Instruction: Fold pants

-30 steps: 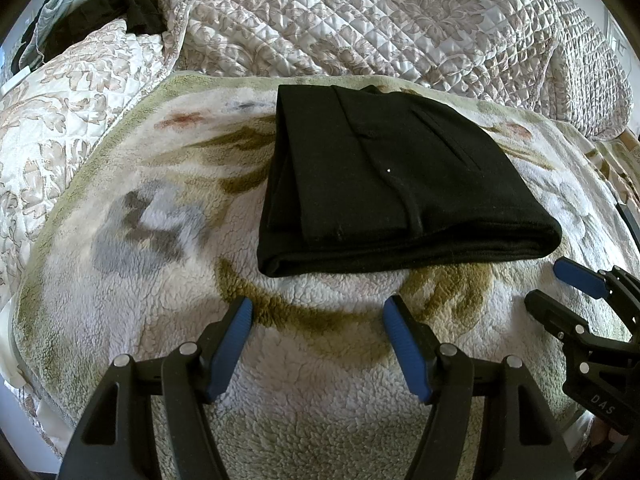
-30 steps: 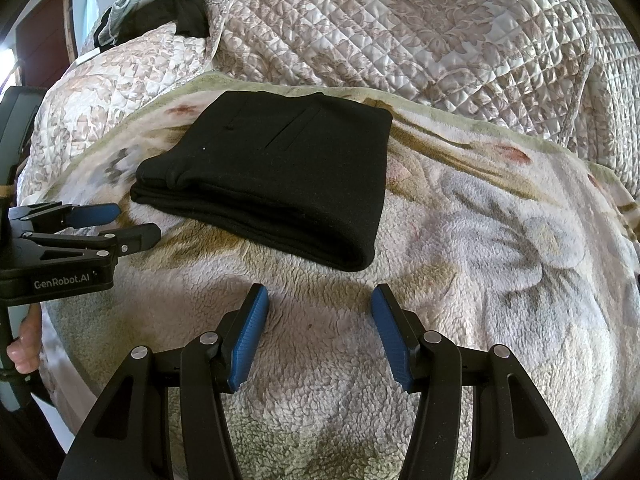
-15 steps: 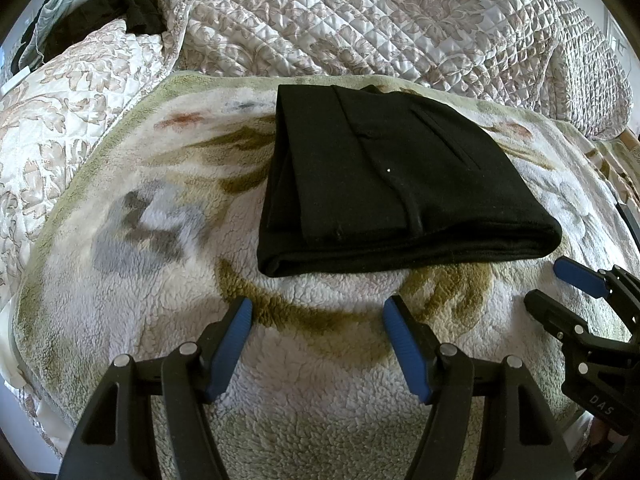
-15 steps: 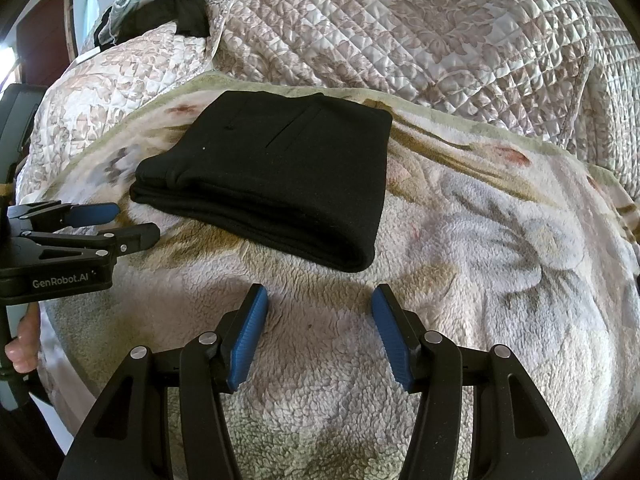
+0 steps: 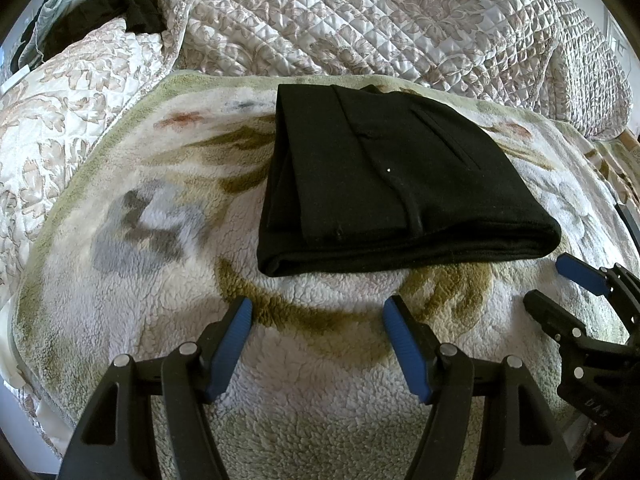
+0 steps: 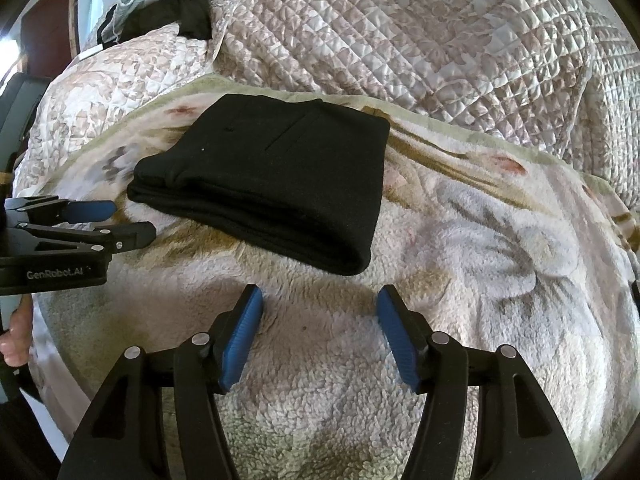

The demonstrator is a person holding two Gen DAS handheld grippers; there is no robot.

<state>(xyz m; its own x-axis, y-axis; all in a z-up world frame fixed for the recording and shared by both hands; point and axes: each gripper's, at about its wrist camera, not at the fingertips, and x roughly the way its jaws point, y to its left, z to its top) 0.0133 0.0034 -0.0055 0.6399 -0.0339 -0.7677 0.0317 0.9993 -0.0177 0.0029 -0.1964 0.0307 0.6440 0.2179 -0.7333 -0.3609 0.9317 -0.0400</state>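
Black pants [image 5: 392, 184] lie folded into a thick rectangle on a fleece floral blanket [image 5: 140, 220]; they also show in the right wrist view [image 6: 272, 184]. My left gripper [image 5: 318, 308] is open and empty, just short of the pants' near edge. My right gripper [image 6: 320, 296] is open and empty, close to the pants' near right corner. The right gripper also shows at the right edge of the left wrist view [image 5: 552, 280], and the left gripper at the left of the right wrist view [image 6: 128, 220]. Neither touches the pants.
A quilted beige bedspread [image 5: 400, 20] rises behind the blanket. Dark clothes [image 5: 120, 4] lie in a heap at the far left corner. The blanket's near edge drops off below the grippers.
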